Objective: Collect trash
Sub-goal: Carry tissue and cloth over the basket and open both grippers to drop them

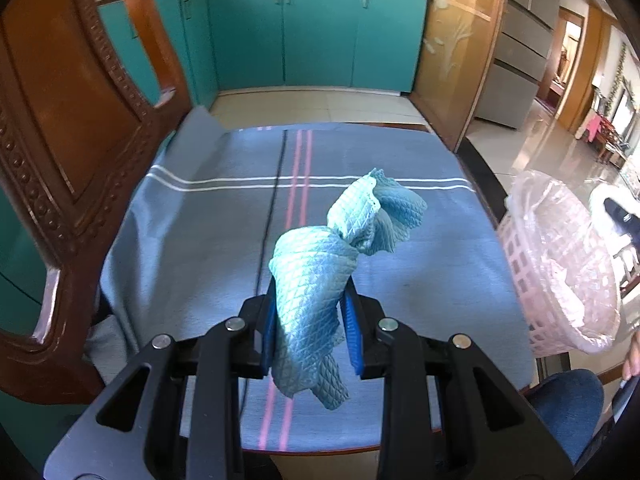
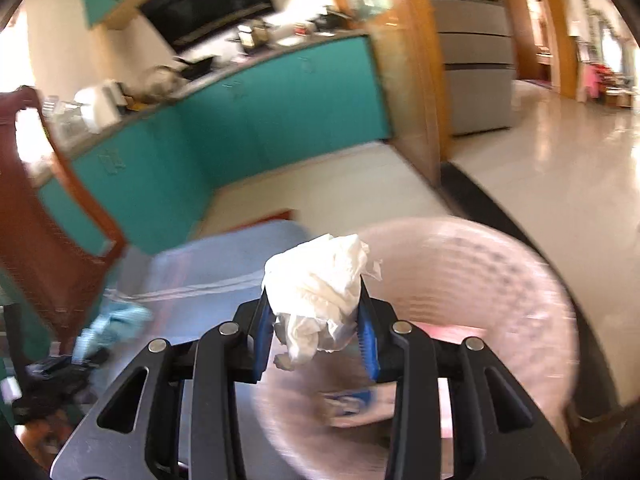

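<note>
Between the blue pads of the left tool [image 1: 310,320], a light blue cloth [image 1: 320,280] is clamped and held above the counter [image 1: 180,248], which is covered by a blue striped tablecloth. Just off the counter's right edge sits a pink basket [image 1: 560,264] lined with clear plastic. Over that basket's opening, the right tool [image 2: 316,332] grips a crumpled white tissue [image 2: 320,280]. Beyond the counter stand teal cabinets [image 1: 312,36].
</note>
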`<act>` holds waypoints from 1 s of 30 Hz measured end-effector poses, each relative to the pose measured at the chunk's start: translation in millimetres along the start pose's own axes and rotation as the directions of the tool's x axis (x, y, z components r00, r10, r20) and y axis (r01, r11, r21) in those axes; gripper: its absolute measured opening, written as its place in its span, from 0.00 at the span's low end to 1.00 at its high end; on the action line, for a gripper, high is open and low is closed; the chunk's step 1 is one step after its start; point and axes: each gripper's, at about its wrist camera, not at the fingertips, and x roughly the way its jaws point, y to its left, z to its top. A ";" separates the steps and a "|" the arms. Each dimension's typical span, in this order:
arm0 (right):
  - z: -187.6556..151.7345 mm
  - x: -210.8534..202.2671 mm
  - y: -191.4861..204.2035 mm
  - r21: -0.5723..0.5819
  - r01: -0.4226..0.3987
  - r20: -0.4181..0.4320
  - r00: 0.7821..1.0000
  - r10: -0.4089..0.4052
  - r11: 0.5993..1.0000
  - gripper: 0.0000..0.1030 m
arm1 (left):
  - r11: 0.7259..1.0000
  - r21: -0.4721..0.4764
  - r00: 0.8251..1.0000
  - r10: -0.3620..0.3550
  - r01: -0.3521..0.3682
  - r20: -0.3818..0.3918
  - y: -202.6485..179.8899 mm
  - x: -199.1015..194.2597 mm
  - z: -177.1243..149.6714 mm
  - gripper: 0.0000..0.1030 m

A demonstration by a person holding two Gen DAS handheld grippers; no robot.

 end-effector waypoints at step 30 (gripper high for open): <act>-27.8 -31.6 -98.3 0.289 0.155 -0.065 0.988 -0.142 0.945 0.75 | 0.827 0.306 0.878 -0.472 0.472 -0.077 -193.2 -4.5 24.5 0.35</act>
